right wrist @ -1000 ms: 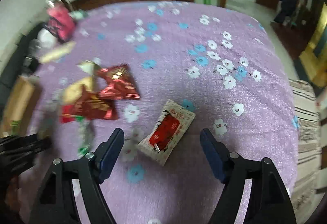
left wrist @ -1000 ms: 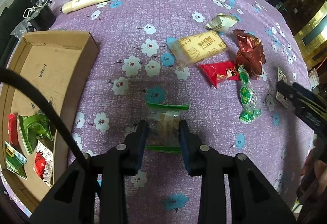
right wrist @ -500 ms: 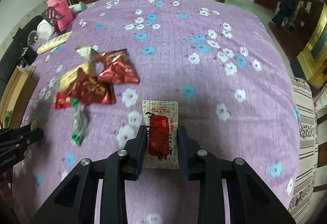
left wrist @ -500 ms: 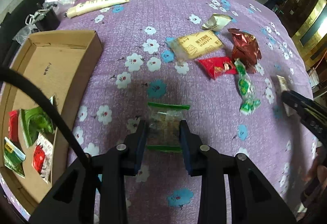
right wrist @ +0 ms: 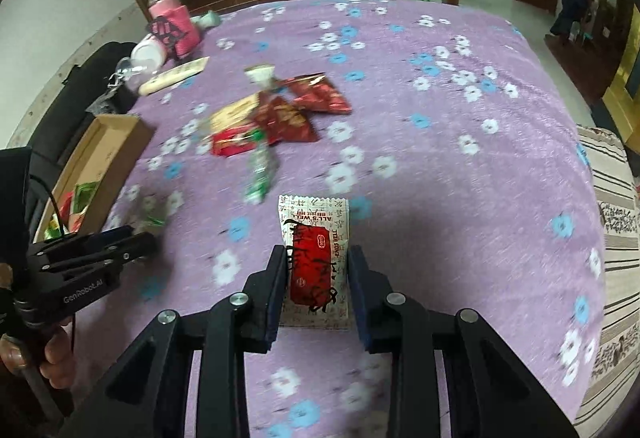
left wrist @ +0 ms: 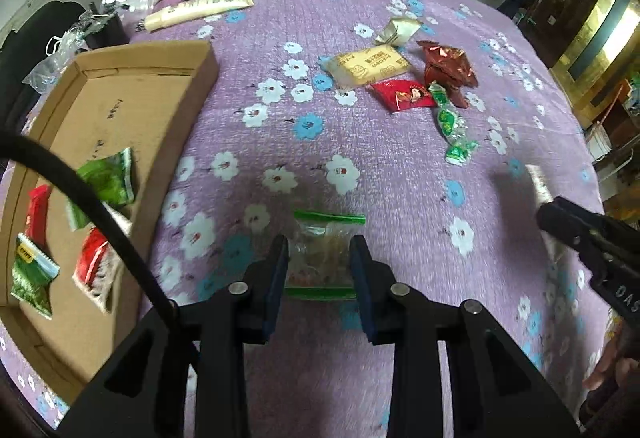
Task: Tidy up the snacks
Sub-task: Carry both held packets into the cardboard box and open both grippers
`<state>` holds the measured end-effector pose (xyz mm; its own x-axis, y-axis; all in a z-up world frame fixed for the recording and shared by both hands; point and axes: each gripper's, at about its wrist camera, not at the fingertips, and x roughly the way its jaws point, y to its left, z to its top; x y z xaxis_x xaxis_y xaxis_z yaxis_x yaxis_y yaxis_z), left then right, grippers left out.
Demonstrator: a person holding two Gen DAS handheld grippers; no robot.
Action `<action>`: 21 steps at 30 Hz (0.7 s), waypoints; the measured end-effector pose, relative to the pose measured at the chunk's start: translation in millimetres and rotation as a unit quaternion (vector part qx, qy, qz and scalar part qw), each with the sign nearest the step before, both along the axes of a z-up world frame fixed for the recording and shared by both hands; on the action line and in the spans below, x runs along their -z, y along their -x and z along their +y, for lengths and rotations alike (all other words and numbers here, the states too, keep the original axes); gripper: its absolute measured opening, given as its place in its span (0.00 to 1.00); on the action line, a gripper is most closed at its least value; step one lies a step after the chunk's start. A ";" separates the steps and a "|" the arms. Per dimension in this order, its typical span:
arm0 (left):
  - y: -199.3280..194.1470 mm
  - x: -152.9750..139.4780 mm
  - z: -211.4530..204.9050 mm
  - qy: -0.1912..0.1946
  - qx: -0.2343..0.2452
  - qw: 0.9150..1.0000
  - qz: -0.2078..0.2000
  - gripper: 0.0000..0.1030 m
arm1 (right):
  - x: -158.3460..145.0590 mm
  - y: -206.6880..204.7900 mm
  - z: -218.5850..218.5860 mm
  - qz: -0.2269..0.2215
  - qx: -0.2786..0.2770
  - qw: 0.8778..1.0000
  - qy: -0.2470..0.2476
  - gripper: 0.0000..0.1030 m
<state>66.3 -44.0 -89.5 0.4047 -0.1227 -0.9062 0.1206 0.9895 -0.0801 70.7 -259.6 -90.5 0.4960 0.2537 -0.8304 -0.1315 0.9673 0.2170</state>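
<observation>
Left gripper [left wrist: 319, 262] points forward over the purple cloth [left wrist: 360, 142], fingers clamped on a clear packet [left wrist: 325, 253] with green end strips, just right of the cardboard box [left wrist: 132, 106]. Right gripper [right wrist: 318, 276] is held likewise, fingers pressed against a white sachet [right wrist: 314, 258] bearing a red label, flat and rectangular, near the loose snack pile [right wrist: 276, 118].

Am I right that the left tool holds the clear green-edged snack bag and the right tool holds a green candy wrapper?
Not quite. The right wrist view shows the right tool clamped on a white packet with a red label. The left tool does hold the clear green-edged snack bag.
</observation>
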 end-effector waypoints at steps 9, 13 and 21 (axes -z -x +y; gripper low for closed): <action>18.5 -44.2 65.1 0.017 -0.033 0.998 -0.049 0.32 | -20.9 0.4 82.2 -0.013 -0.062 0.997 -0.039 0.29; 14.1 -47.3 116.2 0.010 -0.082 0.995 -0.052 0.32 | -29.4 -13.1 140.1 -0.014 -0.111 0.991 -0.070 0.29; -7.1 -21.2 205.2 0.021 -0.165 0.986 0.006 0.33 | -17.1 -45.7 253.2 0.001 -0.177 0.978 -0.112 0.31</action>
<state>73.4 161.3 -68.2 0.4186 -0.0232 -0.9079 -0.2082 0.9706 -0.1208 116.4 -6.4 -73.4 0.3421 0.5848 -0.7355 -0.4488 0.7894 0.4189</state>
